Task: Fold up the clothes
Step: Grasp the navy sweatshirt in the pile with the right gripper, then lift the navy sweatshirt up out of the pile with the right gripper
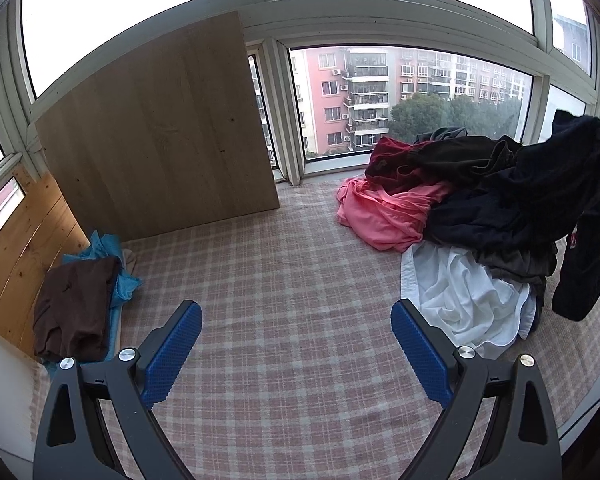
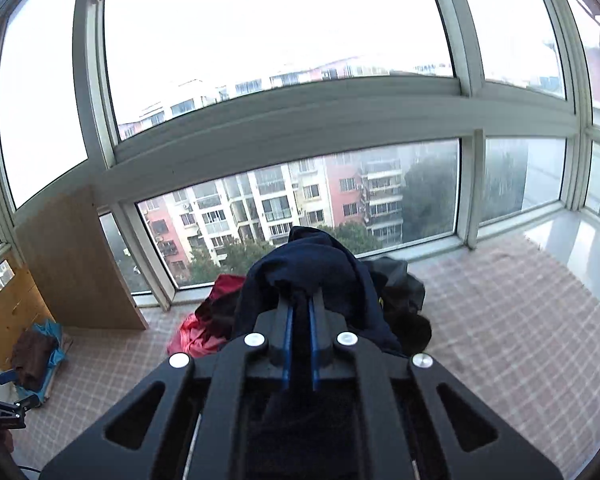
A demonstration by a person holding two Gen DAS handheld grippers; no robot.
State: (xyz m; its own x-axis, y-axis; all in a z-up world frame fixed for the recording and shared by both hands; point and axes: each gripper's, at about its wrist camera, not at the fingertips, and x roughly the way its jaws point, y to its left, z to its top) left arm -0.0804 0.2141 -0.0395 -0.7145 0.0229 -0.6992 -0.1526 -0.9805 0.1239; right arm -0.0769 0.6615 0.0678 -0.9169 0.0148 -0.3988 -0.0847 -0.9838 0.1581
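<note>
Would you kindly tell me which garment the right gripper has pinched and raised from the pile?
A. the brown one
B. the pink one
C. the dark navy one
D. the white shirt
C: the right gripper is shut on the navy garment, which drapes over its fingers; from the left wrist it hangs above the pile.

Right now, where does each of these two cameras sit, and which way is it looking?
Left wrist: sits behind the left claw, looking down across the plaid cover at the clothes pile; its open blue fingers show.
Right wrist: sits behind the right claw, facing the window; its fingers pinch a dark garment.
Shared: the pile, wooden board, brown folded garment, and the dark garment.
</note>
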